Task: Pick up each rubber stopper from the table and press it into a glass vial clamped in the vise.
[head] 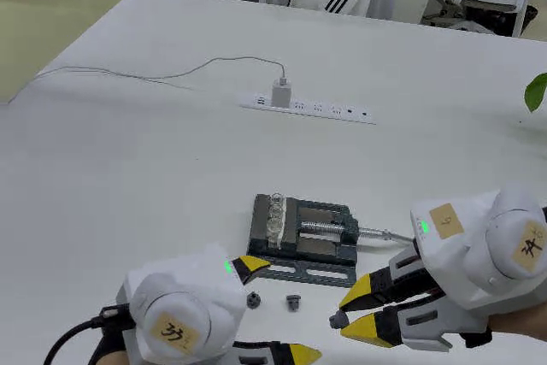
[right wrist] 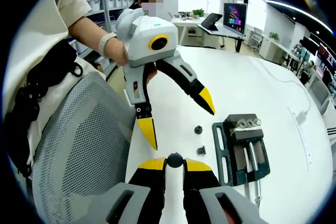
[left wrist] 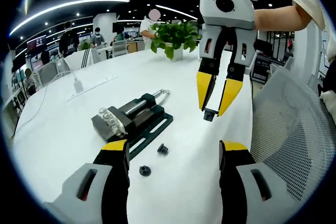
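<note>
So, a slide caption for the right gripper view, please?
Right gripper pinches a rubber stopper; open left gripper hovers near the vise.

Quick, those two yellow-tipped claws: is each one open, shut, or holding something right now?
Left gripper: open, holding nothing.
Right gripper: shut on a rubber stopper.

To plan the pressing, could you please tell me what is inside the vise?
Clear glass vials stand in a row inside the vise; their lower halves are covered by it.
</note>
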Tool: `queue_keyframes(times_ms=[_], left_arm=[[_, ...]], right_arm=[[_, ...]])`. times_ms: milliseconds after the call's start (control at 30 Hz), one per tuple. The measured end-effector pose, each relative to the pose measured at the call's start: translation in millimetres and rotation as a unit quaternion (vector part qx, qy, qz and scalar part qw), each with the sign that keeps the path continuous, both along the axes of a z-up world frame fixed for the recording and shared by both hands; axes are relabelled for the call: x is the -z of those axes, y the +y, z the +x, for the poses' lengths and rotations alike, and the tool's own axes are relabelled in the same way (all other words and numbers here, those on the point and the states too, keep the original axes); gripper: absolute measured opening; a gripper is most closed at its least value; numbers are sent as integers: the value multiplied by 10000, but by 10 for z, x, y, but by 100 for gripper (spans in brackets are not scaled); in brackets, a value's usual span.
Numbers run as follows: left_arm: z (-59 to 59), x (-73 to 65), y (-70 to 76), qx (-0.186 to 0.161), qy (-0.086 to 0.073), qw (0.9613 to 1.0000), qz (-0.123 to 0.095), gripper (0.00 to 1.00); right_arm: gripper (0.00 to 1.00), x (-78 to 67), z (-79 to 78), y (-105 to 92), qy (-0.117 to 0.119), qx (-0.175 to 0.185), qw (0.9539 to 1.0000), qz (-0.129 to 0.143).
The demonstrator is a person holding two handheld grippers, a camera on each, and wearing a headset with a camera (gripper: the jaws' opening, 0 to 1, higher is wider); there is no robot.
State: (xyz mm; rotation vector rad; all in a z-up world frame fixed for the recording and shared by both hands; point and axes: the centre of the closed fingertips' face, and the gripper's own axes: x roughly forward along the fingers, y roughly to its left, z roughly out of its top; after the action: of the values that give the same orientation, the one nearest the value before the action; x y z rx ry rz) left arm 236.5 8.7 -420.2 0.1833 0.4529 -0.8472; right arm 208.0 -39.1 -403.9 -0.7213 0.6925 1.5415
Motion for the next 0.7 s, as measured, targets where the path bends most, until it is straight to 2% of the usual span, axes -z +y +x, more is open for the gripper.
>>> queue_keyframes(times_ms=[167, 300, 333, 700], left_arm=[[13, 21, 136, -196, 16, 9998, 10, 87], [33, 58, 210, -294, 34, 9995, 117, 98], [33, 70, 228, -324, 87, 9994, 110, 99], [53, 59, 379, -637, 93, 9979, 36, 97]], right_arm=[[8, 10, 21, 17, 13, -12, 10000, -2], [8, 25, 40, 20, 4, -25, 10000, -25], [8, 25, 46, 22, -6, -21, 10000, -21], [8, 52, 121, 12, -71, -102, 9998, -161]])
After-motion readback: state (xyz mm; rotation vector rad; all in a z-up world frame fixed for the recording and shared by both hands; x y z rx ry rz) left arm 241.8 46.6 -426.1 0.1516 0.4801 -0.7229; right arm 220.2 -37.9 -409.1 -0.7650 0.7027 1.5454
